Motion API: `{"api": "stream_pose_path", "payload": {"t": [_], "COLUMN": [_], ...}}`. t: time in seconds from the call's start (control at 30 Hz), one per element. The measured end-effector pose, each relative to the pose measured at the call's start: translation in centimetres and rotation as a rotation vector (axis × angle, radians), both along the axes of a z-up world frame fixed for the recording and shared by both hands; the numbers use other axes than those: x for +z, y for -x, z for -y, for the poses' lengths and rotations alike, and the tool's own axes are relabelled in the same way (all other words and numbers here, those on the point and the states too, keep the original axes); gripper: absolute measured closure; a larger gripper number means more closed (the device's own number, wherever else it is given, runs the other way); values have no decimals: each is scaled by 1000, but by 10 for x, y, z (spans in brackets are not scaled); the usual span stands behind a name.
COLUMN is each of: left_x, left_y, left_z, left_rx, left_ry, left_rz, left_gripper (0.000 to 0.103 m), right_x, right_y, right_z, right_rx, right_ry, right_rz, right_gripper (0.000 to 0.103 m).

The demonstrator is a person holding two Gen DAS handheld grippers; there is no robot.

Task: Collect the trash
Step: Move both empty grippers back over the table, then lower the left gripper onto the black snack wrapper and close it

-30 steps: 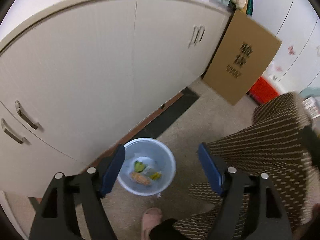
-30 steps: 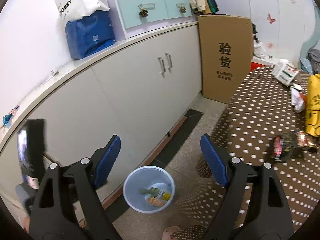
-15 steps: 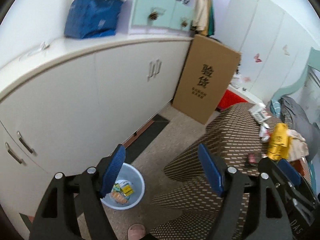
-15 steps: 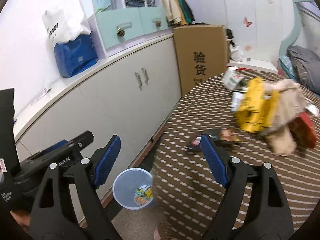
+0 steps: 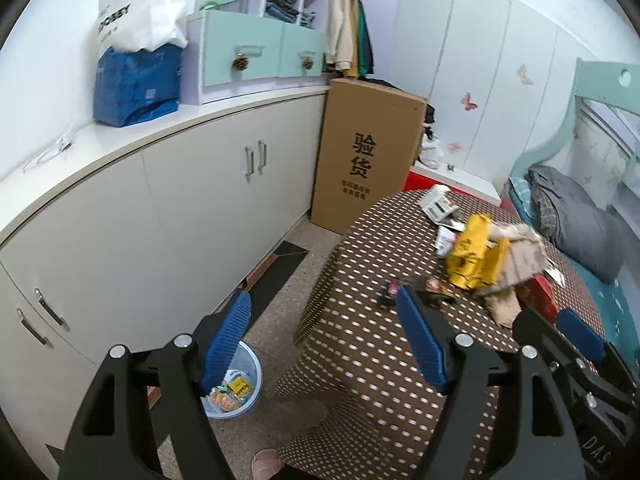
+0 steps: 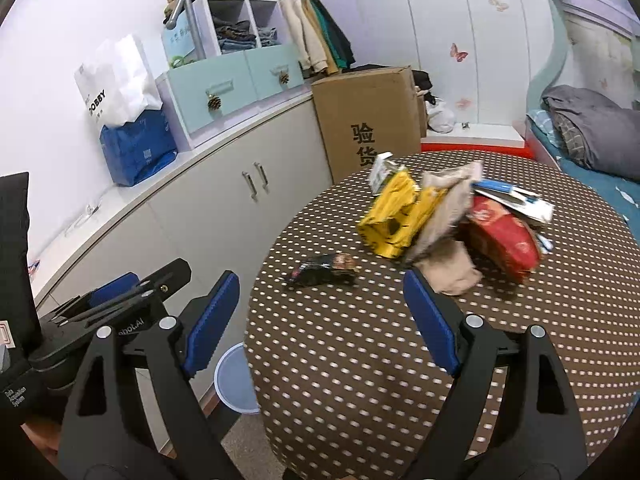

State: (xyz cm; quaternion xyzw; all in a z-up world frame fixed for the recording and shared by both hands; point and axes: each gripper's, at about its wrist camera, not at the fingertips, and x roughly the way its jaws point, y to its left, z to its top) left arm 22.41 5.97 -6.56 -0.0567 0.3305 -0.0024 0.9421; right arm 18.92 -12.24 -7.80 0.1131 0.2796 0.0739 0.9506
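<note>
Left wrist view: the left gripper (image 5: 324, 336) stands wide with nothing between its blue pads, angled down over the floor. One pale blue plastic bin (image 5: 250, 376), holding a few wrappers, sits at 7 o'clock. One round table in brown dotted cloth (image 5: 360, 344) carries the trash pile at 3 o'clock: one yellow bag (image 5: 468, 254), one dark crumpled wrapper (image 5: 394, 290).

Right wrist view: the right gripper (image 6: 322, 320) has just been opening further, empty, above the table. One red packet (image 6: 504, 236) shows clearly here; the bin is mostly hidden by the table.
</note>
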Motion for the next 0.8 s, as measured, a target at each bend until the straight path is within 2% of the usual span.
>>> {"api": "stream_pose_path", "payload": {"t": [0.17, 0.3, 0.37, 0.63, 0.8], "left_x": [-3, -10, -16, -40, -46], "left_y": [8, 8, 8, -11, -27], "left_z": [27, 41, 47, 67, 80], "left_rx": [-34, -67, -76, -116, -166], "left_ry": [-37, -10, -33, -84, -119], "left_rz": [-12, -46, -58, -112, -114], "left_gripper": [27, 27, 27, 27, 27], "right_x": [-5, -21, -29, -48, -57], "right_y": [8, 11, 11, 3, -10], "right_z": [26, 50, 60, 79, 88], "right_rx": [-24, -53, -66, -92, -111], "right_ry": [-20, -58, -67, -76, -79], "right_rz": [-8, -48, -68, -125, -153], "right_gripper": [19, 19, 19, 19, 19]}}
